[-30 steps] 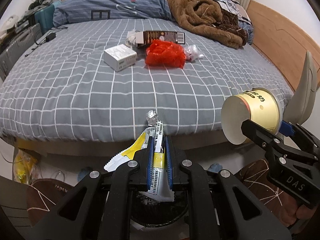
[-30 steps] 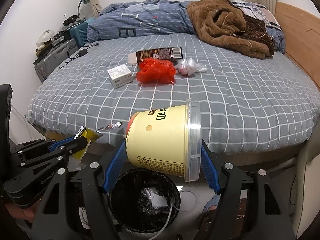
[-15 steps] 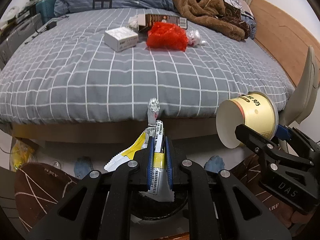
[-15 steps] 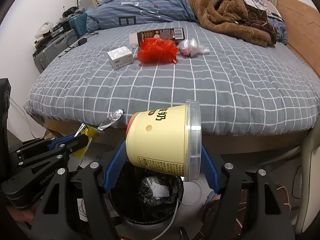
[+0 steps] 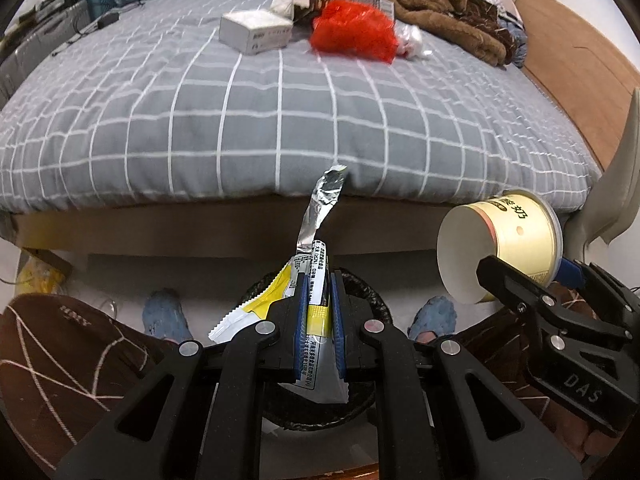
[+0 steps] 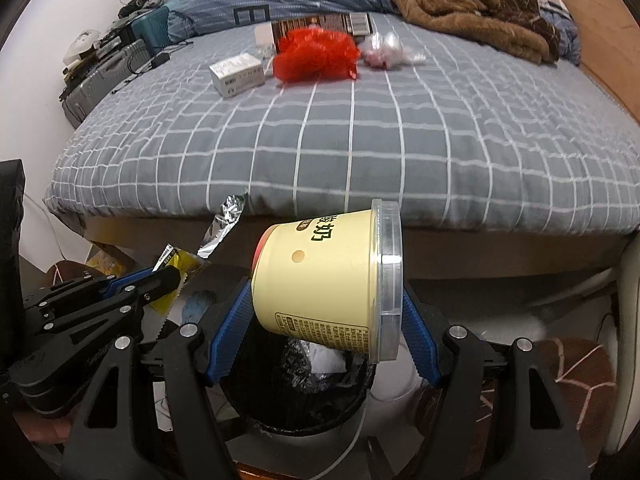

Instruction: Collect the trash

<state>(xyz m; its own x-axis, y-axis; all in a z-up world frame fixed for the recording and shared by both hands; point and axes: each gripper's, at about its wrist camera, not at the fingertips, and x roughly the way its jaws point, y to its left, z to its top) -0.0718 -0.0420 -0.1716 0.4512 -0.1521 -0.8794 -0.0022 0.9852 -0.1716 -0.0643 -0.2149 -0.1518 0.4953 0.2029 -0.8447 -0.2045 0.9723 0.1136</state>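
Left gripper (image 5: pixel 318 312): fingers pinching a yellow-and-white foil wrapper (image 5: pixel 316 276), lower centre. Right gripper (image 6: pixel 326 320): fingers clamping a pale-yellow lidded paper tub (image 6: pixel 328 280) above a black-lined round bin (image 6: pixel 296 396).

Greys, reds and yellows around the bed

The bedspread (image 6: pixel 360 132) is grey with a white grid; on it lie a bright red bag (image 6: pixel 316 58), a white box (image 6: pixel 237 74) and a brown blanket (image 6: pixel 460 4). The cup (image 6: pixel 328 280) is pale yellow with dark lettering, the wrapper (image 5: pixel 316 276) yellow, white and silver, the bin (image 6: pixel 304 392) black.
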